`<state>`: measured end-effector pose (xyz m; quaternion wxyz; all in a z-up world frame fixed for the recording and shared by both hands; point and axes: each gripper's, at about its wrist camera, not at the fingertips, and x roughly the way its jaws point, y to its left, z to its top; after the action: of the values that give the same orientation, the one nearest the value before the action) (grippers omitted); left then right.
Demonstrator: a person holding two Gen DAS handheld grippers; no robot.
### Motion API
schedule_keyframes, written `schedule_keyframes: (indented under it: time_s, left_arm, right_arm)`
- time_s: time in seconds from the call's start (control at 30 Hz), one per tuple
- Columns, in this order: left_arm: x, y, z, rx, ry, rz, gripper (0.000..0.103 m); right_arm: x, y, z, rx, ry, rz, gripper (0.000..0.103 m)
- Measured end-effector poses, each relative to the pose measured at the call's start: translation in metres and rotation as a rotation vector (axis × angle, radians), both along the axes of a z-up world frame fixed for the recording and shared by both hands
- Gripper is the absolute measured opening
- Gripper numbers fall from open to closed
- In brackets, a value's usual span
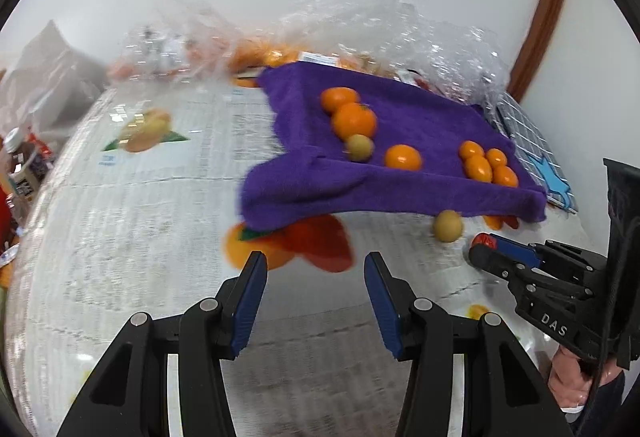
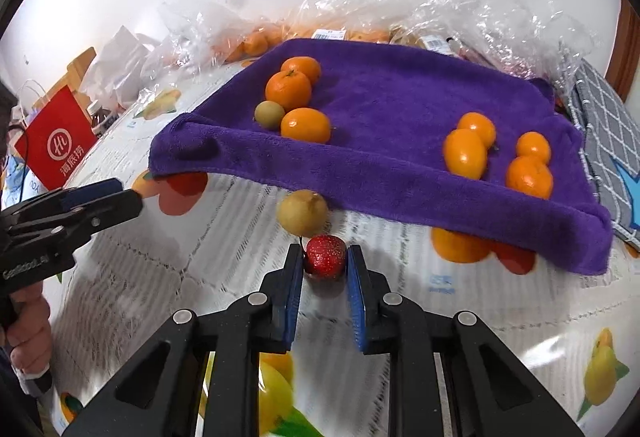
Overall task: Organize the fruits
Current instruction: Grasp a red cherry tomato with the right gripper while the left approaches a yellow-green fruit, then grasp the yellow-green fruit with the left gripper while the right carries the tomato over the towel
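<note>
- Left wrist view: my left gripper (image 1: 316,265) fills the bottom centre, its blue-padded jaws spread wide with nothing between them, hovering over the printed tablecloth (image 1: 132,221).
- The purple towel (image 1: 416,117) lies right of centre. On it I see two big oranges (image 1: 354,120) touching each other in the upper middle, a tan fruit (image 1: 359,147) touching the lower one, and a single orange (image 1: 403,157) just right of that.
- A cluster of small oranges (image 1: 486,165) sits at the towel's right side.
- A second tan fruit (image 1: 448,225) rests on the tablecloth just below the towel's front edge.
- At the right edge my right gripper (image 1: 482,243) comes in sideways; a red strawberry (image 1: 484,239) shows at its tip.
- Crumpled plastic bags (image 1: 400,21) lie along the top behind the towel.
- Right wrist view: the right gripper (image 2: 325,257) at bottom centre has its jaws narrowed around the strawberry (image 2: 325,256), both pads touching it.
- The tan fruit (image 2: 302,213) on the cloth is just above the strawberry, beside the towel (image 2: 392,93) edge.
- The left gripper (image 2: 132,195) enters from the left edge; from here I cannot tell its opening.
- A red paper bag (image 2: 56,145) stands at the left.
</note>
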<state>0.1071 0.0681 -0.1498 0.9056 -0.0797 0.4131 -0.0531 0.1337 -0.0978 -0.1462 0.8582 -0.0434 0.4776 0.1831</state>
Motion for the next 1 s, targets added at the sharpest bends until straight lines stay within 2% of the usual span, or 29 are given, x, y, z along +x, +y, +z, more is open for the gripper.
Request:
schedule_keyframes:
  time_s: [0.17,0.43,0.6,0.67,0.7,0.83,1.0]
  left_arm:
    - [0.014,-0.040,-0.005,-0.012,0.035,-0.101,0.048]
    - [0.026,-0.110,-0.013,0.028,0.042,-0.241,0.048]
    - [0.039,-0.136,-0.017,0.049,0.050,-0.244,0.047]
    - [0.044,-0.144,-0.018,0.086,0.049,-0.230,0.026]
    - [0.045,-0.147,-0.018,0.106,0.048,-0.222,0.026]
    - [0.045,-0.145,-0.015,0.082,0.055,-0.213,0.026]
    - [0.040,-0.138,-0.009,0.092,0.047,-0.192,0.026]
  right_arm:
    - [-0.011,-0.034,0.007,-0.020,-0.023,-0.034,0.022]
    - [-0.027,-0.099,0.012,-0.065,-0.043,-0.124,0.022]
    - [-0.035,-0.125,0.014,-0.046,-0.044,-0.160,0.022]
    - [-0.037,-0.130,0.014,-0.040,-0.044,-0.166,0.022]
    - [-0.037,-0.132,0.014,-0.037,-0.043,-0.168,0.022]
    - [-0.039,-0.135,0.013,-0.028,-0.039,-0.172,0.022]
    - [-0.034,-0.134,0.013,-0.005,-0.034,-0.175,0.022]
